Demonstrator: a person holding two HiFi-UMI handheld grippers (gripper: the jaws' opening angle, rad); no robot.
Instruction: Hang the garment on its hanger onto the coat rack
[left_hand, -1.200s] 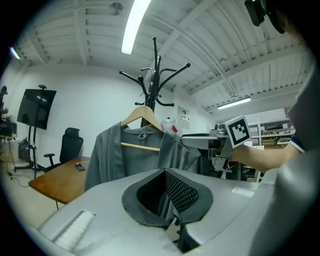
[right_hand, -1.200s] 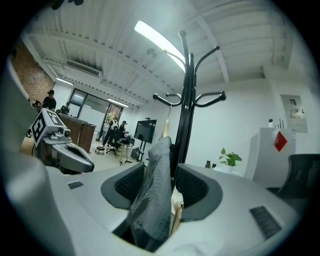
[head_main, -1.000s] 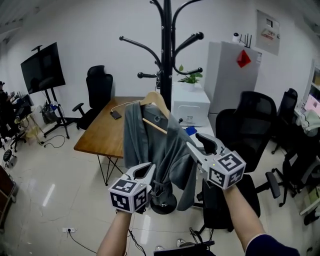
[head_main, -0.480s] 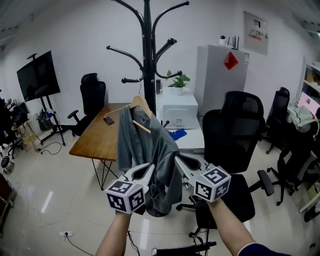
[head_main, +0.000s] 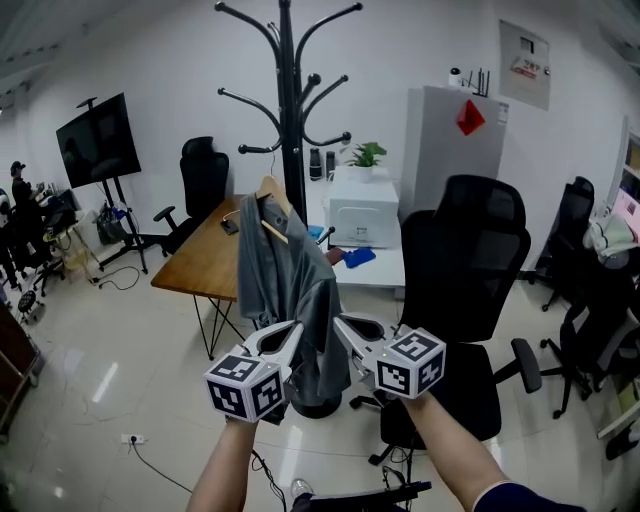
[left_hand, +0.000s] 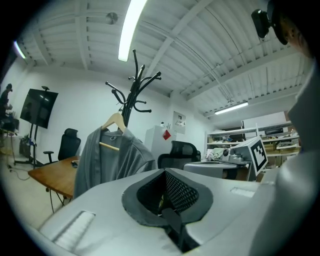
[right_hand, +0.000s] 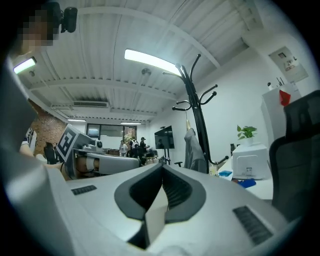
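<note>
A grey garment (head_main: 283, 275) hangs on a wooden hanger (head_main: 268, 190) from a hook of the black coat rack (head_main: 290, 130). Both grippers are held level, short of the garment and side by side. The left gripper (head_main: 290, 335) is shut with nothing in it; its view shows the garment (left_hand: 107, 160) and the rack (left_hand: 131, 87) well ahead of the left gripper (left_hand: 165, 172). The right gripper (head_main: 345, 332) has just been closing and now stands shut and empty. From the right gripper (right_hand: 161, 165), the garment (right_hand: 192, 147) on the rack (right_hand: 197, 110) shows farther off.
A wooden table (head_main: 205, 262) stands left of the rack, and a white table with a white box (head_main: 362, 212) stands behind it. A black office chair (head_main: 465, 275) is close on the right. Also around are a white cabinet (head_main: 450, 140), a screen on a stand (head_main: 92, 140) and cables on the floor.
Both grippers have drawn back from the garment. The right jaws, open beside the cloth a second ago, have closed on nothing. The garment stays hanging on the rack.
</note>
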